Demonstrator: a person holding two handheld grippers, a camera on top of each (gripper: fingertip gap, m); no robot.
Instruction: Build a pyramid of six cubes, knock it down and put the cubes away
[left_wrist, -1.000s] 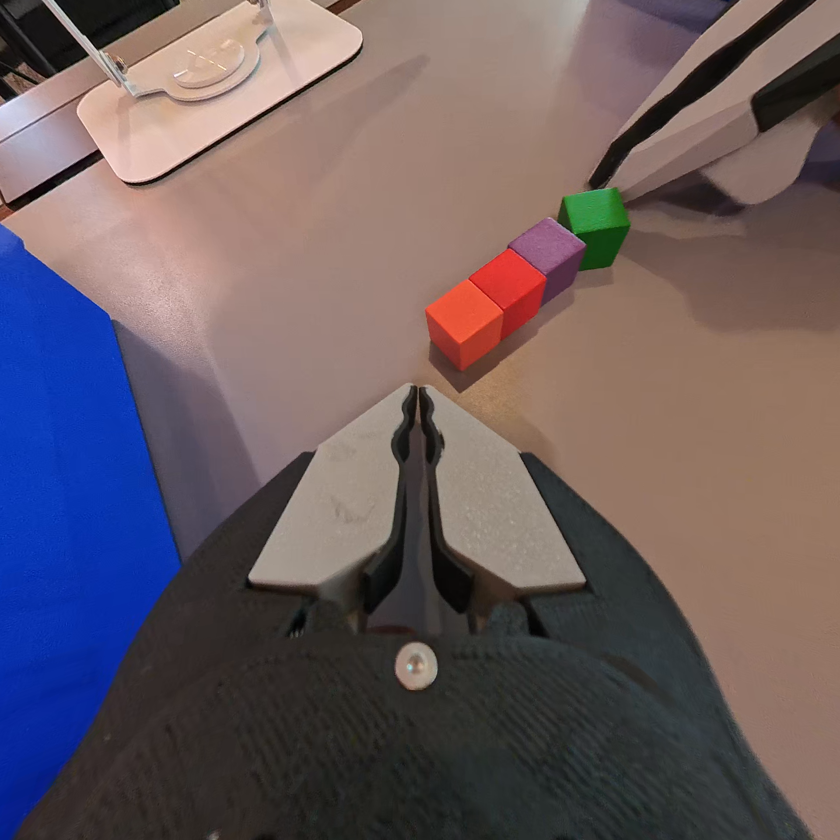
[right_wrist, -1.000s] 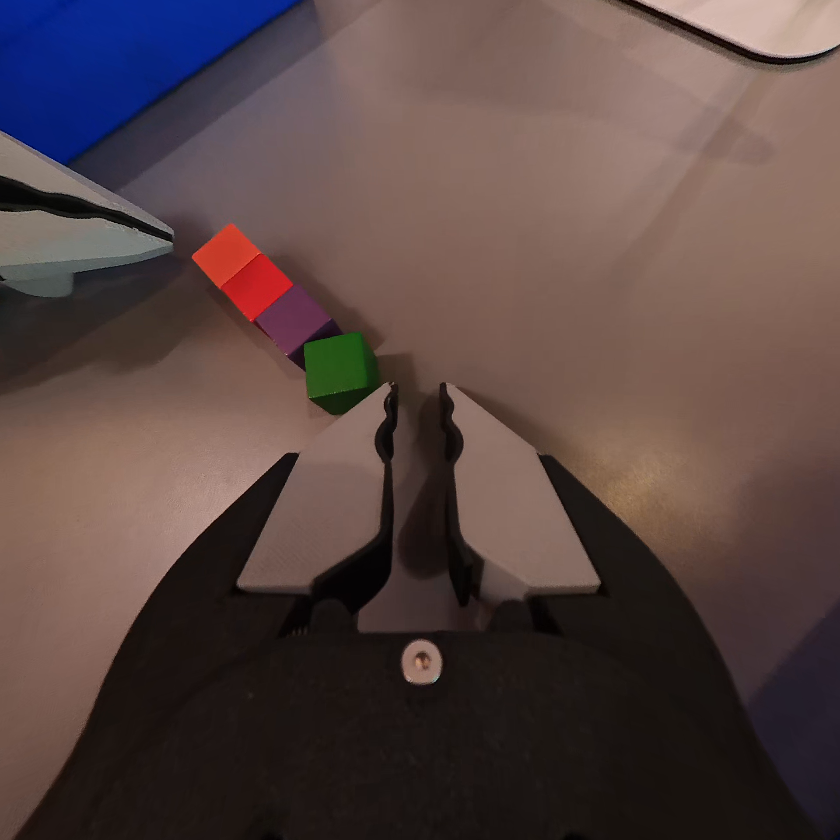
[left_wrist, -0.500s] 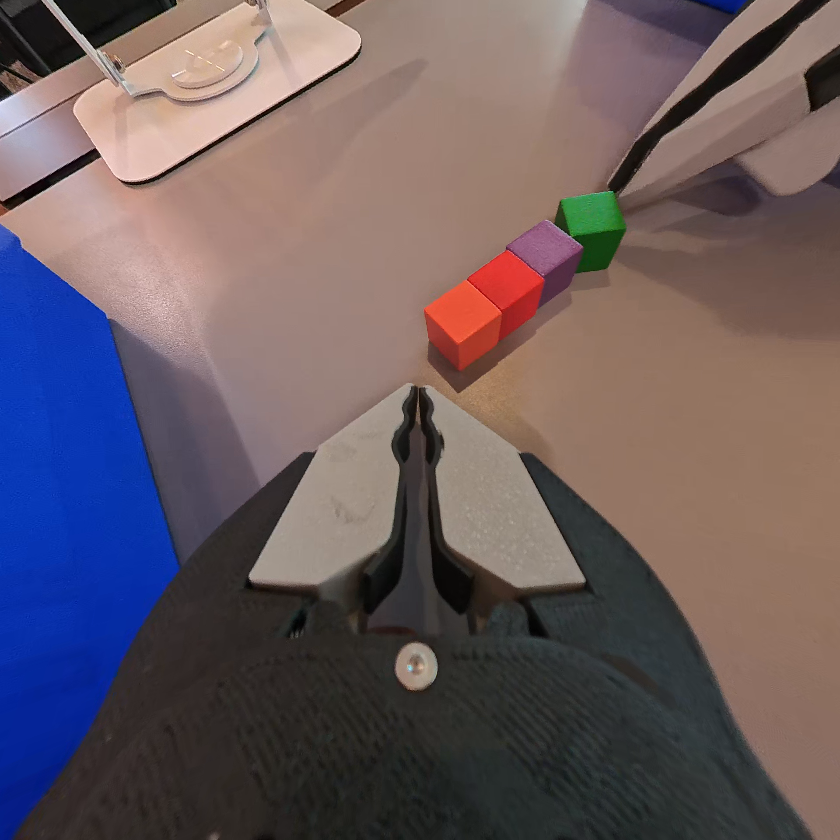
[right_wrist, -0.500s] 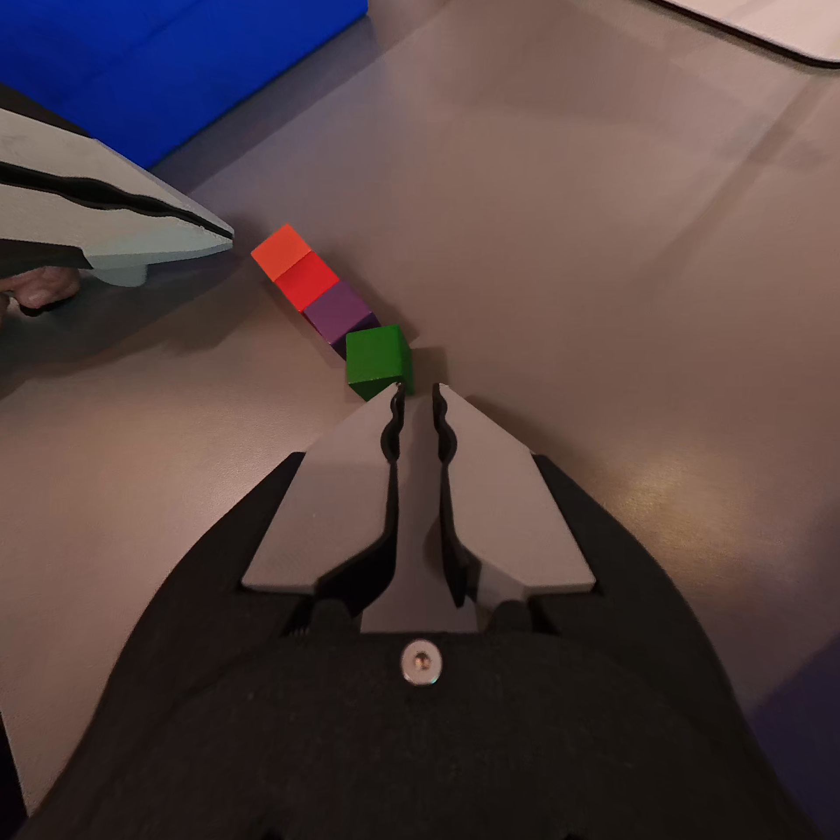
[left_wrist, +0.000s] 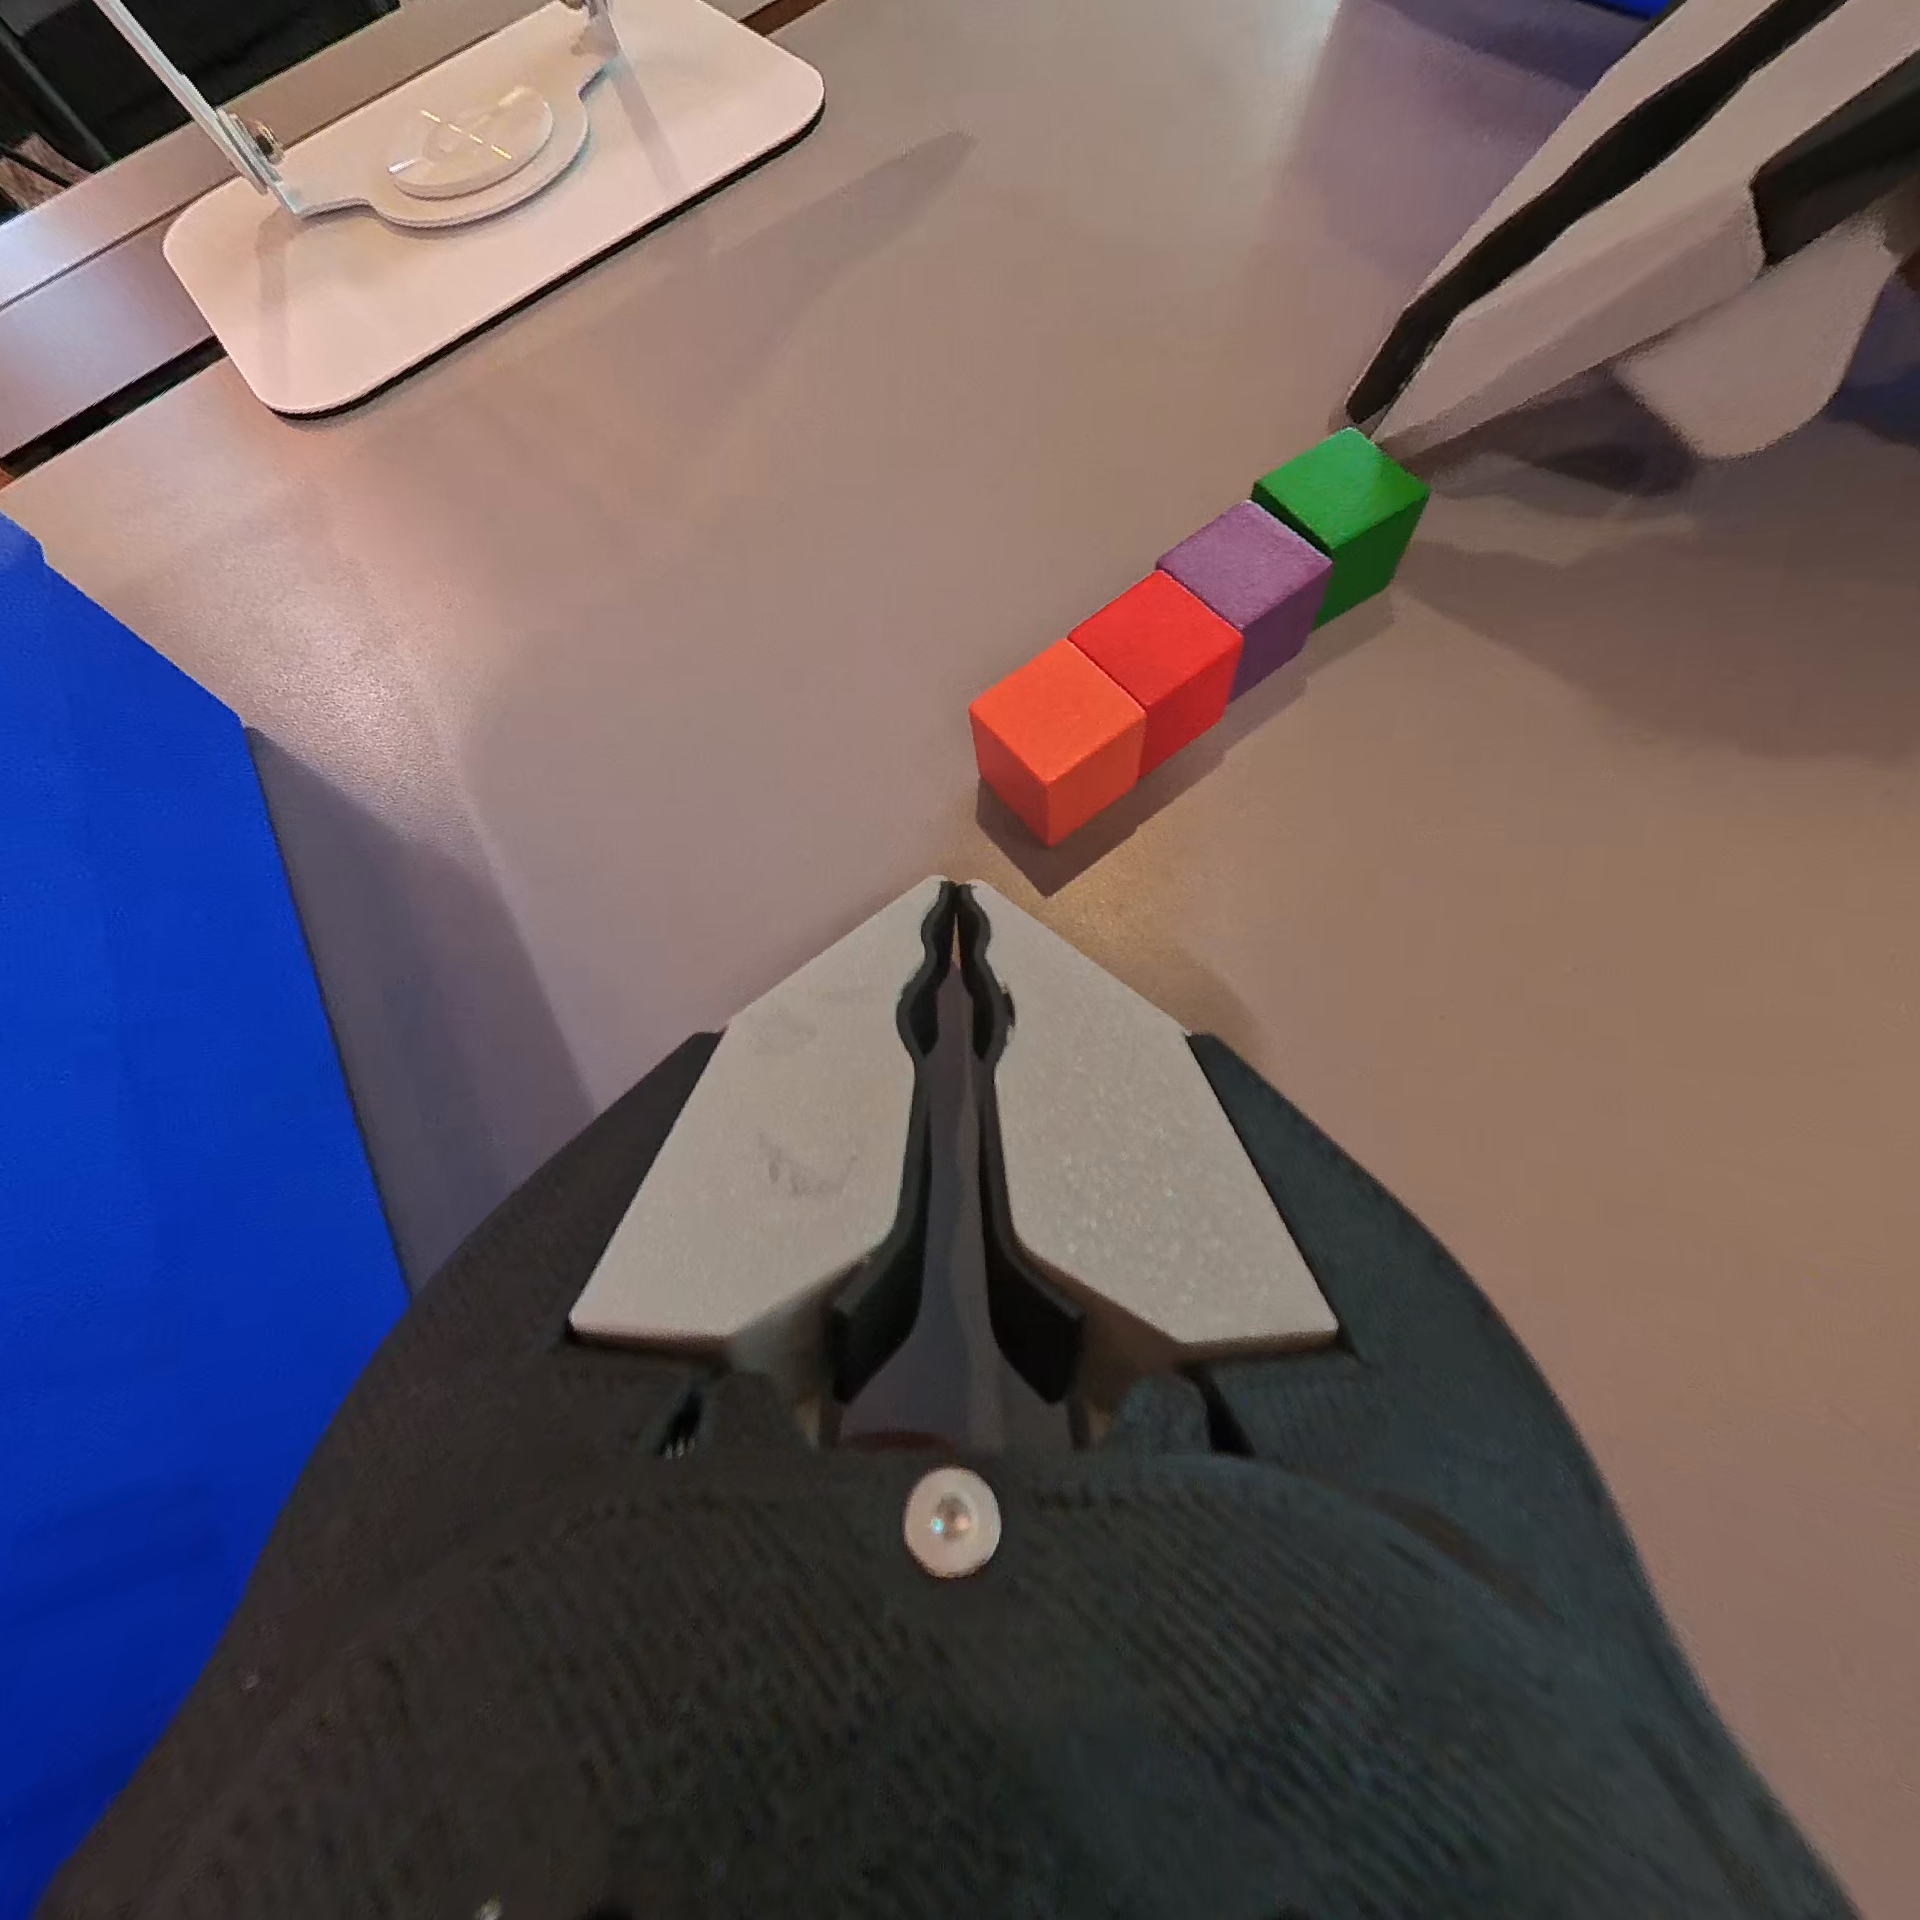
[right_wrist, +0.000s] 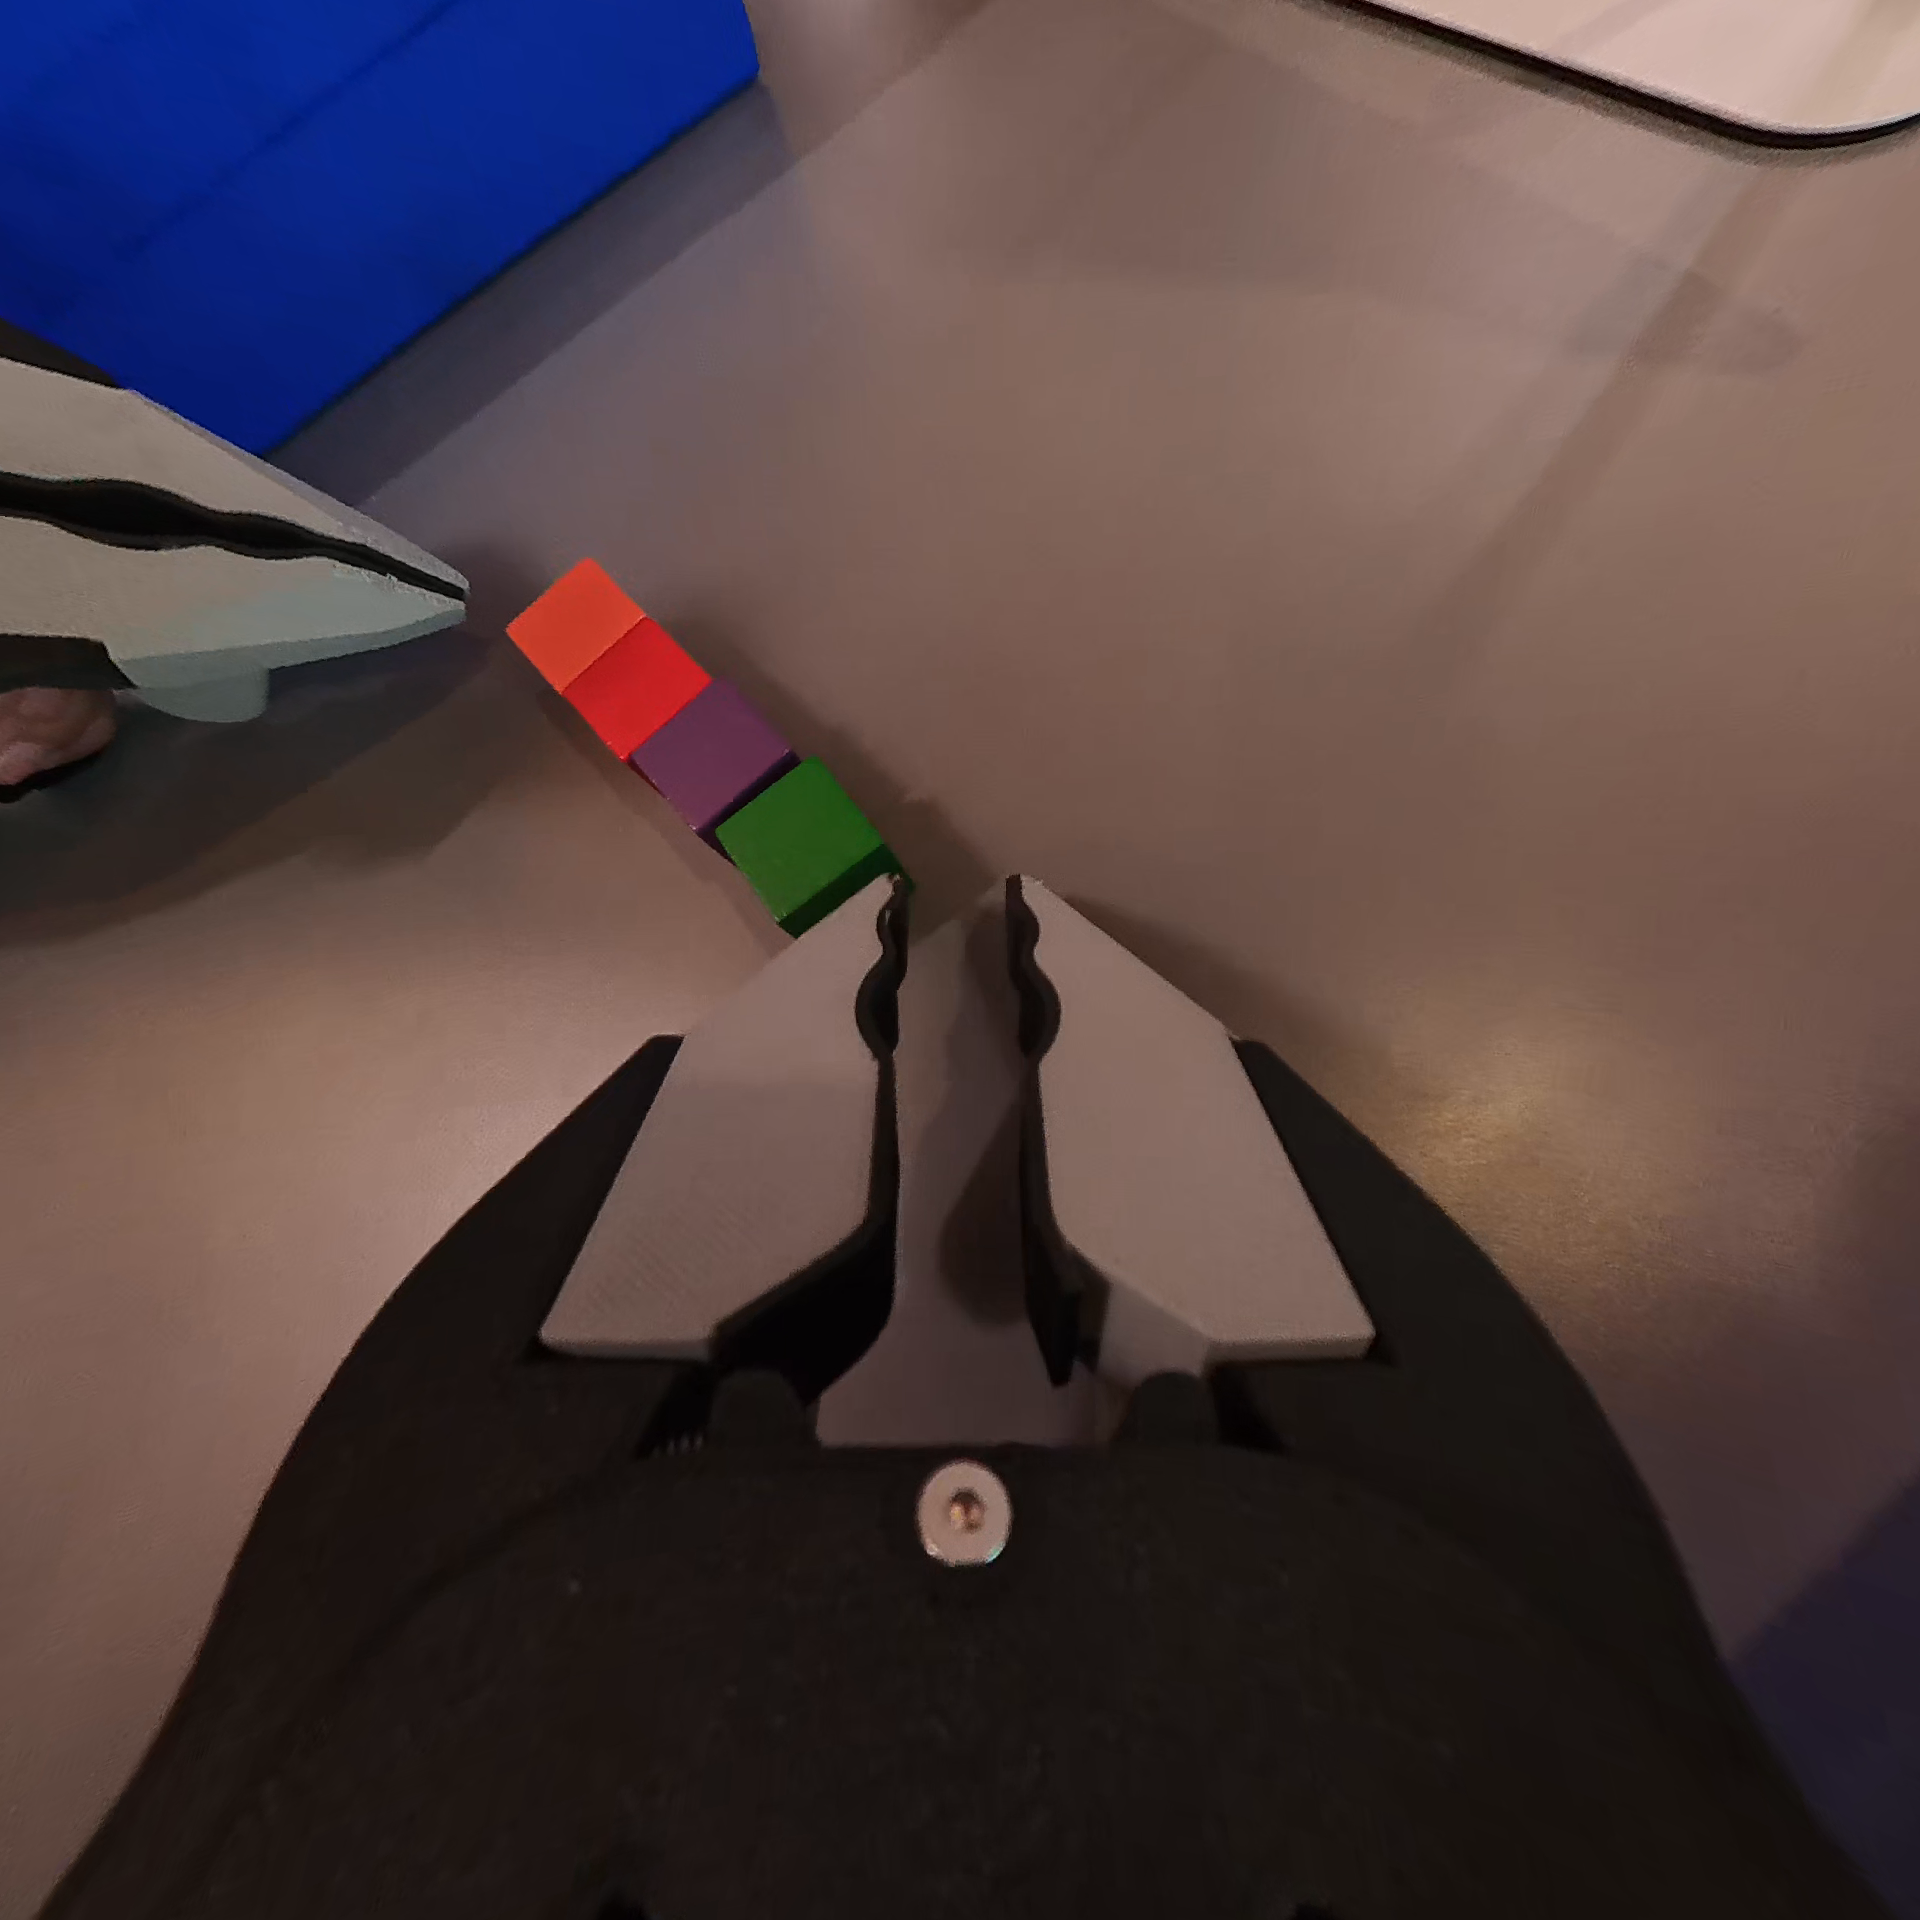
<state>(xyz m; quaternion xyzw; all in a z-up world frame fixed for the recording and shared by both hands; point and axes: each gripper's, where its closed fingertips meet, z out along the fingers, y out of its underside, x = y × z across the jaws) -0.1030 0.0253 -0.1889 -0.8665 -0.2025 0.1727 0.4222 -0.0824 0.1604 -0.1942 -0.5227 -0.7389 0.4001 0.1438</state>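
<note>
Four cubes stand in a touching row on the grey table (left_wrist: 1507, 1091): orange (left_wrist: 1055, 732), red (left_wrist: 1158, 655), purple (left_wrist: 1247, 587), green (left_wrist: 1345, 520). My left gripper (left_wrist: 956, 891) is shut and empty, its tips just short of the orange cube. The right wrist view shows the same row: orange (right_wrist: 571, 623), red (right_wrist: 639, 681), purple (right_wrist: 712, 748), green (right_wrist: 805, 842). My right gripper (right_wrist: 954, 888) is slightly open and empty, with its left fingertip (right_wrist: 891, 904) against the green cube's near corner. No other cubes are in view.
A blue box (left_wrist: 156, 1039) lies along the table's left side and also shows in the right wrist view (right_wrist: 312, 156). A white flat stand base (left_wrist: 468, 208) sits at the far edge. A hand (right_wrist: 42, 727) holds the left gripper (right_wrist: 436, 603). Spacing between my two grippers at the tips: around 15 cm.
The green cube was askew at the row's end and now sits in line against the purple one. My right gripper moved in against it. The left gripper has barely moved.
</note>
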